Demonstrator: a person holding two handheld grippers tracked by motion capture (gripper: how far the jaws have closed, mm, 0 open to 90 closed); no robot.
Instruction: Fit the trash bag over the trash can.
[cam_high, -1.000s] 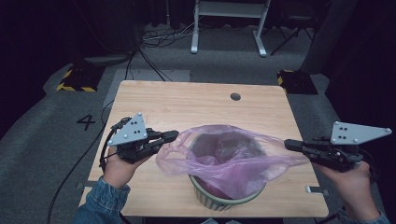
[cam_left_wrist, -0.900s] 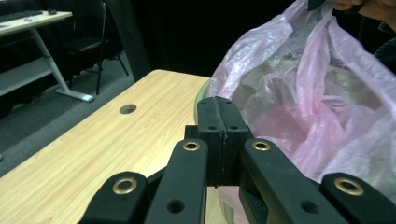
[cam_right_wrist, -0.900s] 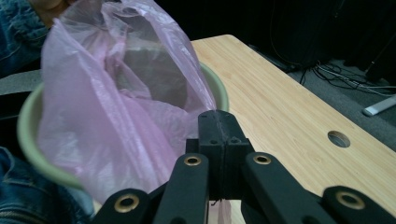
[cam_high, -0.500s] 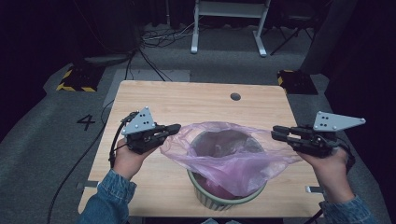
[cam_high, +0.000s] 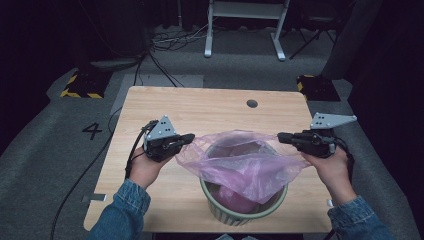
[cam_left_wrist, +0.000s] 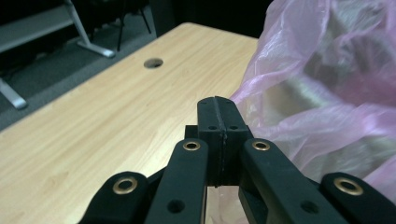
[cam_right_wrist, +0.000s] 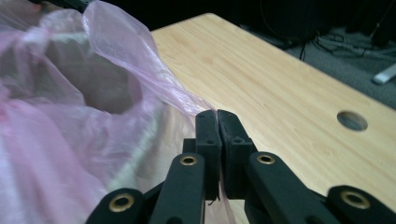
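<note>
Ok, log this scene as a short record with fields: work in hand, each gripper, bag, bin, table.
work: lining a bin with a plastic bag
left gripper: shut on the bag's left edge
right gripper: shut on the bag's right edge
pink bag: thin, see-through, stretched between both grippers, hanging into the bin
bin: pale green, round, near the table's front edge
table: light wood, round cable hole at the far side

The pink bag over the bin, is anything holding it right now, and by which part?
Both. The left gripper pinches the pink plastic bag at its left rim, the right gripper at its right rim, stretching it over the green bin.
</note>
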